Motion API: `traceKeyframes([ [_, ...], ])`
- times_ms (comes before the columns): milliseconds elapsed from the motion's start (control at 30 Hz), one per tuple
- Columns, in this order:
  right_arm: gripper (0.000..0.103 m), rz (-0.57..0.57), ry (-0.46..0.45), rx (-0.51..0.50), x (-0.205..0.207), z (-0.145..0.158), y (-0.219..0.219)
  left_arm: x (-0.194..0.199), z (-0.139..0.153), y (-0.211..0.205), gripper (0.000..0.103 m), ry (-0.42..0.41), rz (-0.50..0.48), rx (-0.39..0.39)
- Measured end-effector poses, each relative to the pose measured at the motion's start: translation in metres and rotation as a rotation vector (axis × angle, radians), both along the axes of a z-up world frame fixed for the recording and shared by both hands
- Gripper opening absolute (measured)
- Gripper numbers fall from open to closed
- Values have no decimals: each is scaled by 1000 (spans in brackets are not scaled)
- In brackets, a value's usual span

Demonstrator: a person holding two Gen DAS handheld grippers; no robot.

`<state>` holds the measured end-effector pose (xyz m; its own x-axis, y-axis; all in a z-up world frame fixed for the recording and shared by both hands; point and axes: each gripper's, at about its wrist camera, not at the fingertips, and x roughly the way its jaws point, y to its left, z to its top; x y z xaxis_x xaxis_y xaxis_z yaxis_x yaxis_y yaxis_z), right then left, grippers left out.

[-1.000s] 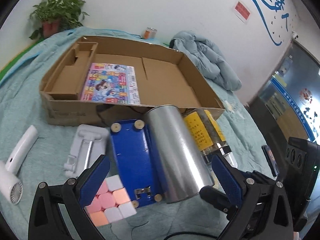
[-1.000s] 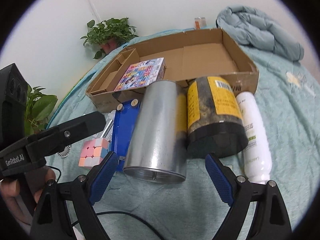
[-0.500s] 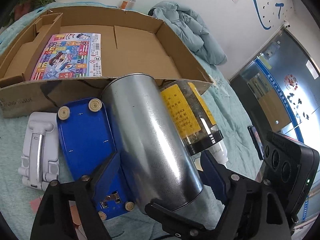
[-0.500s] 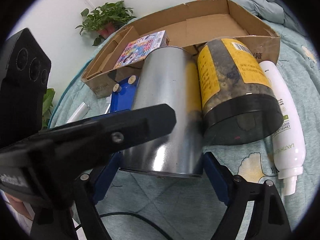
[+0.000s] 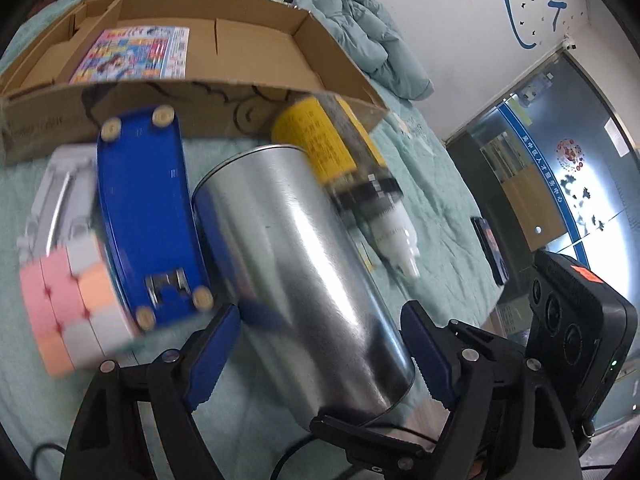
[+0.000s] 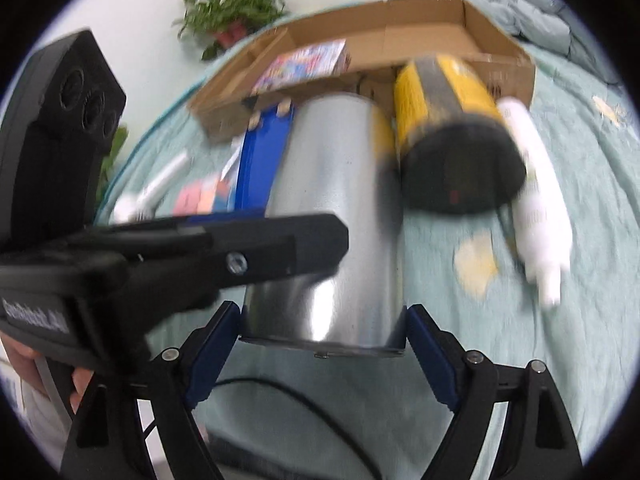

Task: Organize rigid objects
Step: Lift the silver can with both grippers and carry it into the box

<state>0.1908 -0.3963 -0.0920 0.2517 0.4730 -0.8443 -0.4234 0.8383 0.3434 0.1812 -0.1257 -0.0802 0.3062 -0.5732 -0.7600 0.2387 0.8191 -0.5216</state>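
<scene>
While both tools flank the same can, work across the bedspread from left to right so nothing gets knocked: at the far left of the left wrist view sits the pastel puzzle cube (image 5: 68,300), just beside the blue tin (image 5: 148,216), which lies bottom-up with its long edge close against the metal can (image 5: 304,276). That can is the task's thing in hand; it lies on its side on the teal bedspread (image 5: 436,200), in front of the cardboard box (image 5: 224,96) where a colourful booklet (image 5: 132,54) already rests. Your left gripper (image 5: 320,356) has its fingers spread either side of the can's near end, and whether the blue pads press the metal or only bracket it cannot be told through the blur. Your right gripper (image 6: 322,354) stands the same way at the can's rim, fingers apart to the can's width, contact again unclear. Close one tool firmly before you lift, I would judge, since smooth round metal will likely roll or slip between flat pads; squeeze across the full diameter, not near the edge. Raise it straight, away from the tin. To the right, the yellow-labelled jar (image 6: 452,128) lies against the can and the white bottle (image 6: 536,216) beyond it, so both may roll once the can leaves. Carry the can over the box's front wall and lay it in the bare floor to the right of the booklet.
</scene>
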Motion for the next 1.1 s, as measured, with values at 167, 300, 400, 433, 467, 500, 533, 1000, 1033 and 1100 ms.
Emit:
traceKeyframes([
  [167,85,35,92,13,-12,0,-10,-10,-17,5,83,87,17,-95],
  [300,85,39,166,98,-3,-2,-23,-13,-23,4,85,98,33,-115],
  [400,86,64,168,82,2,-10,-16,-10,-25,0,87,96,31,-108],
  [433,86,79,151,56,2,-13,-10,-9,-25,-1,87,94,33,-109],
  [467,87,84,131,26,1,-14,-1,-9,-24,0,87,91,31,-109],
  [500,87,85,115,2,-1,-15,5,-8,-25,-2,87,87,30,-109],
  [533,87,84,90,-28,-4,-16,11,-8,-25,-1,87,81,31,-110],
  [1000,87,31,-36,6,-11,6,8,-35,17,2,86,-102,22,-63],
  [1033,87,30,-55,12,-10,11,8,-34,23,4,86,-120,19,-61],
  [1100,87,33,-96,25,-7,21,9,-32,38,5,86,-160,14,-48],
])
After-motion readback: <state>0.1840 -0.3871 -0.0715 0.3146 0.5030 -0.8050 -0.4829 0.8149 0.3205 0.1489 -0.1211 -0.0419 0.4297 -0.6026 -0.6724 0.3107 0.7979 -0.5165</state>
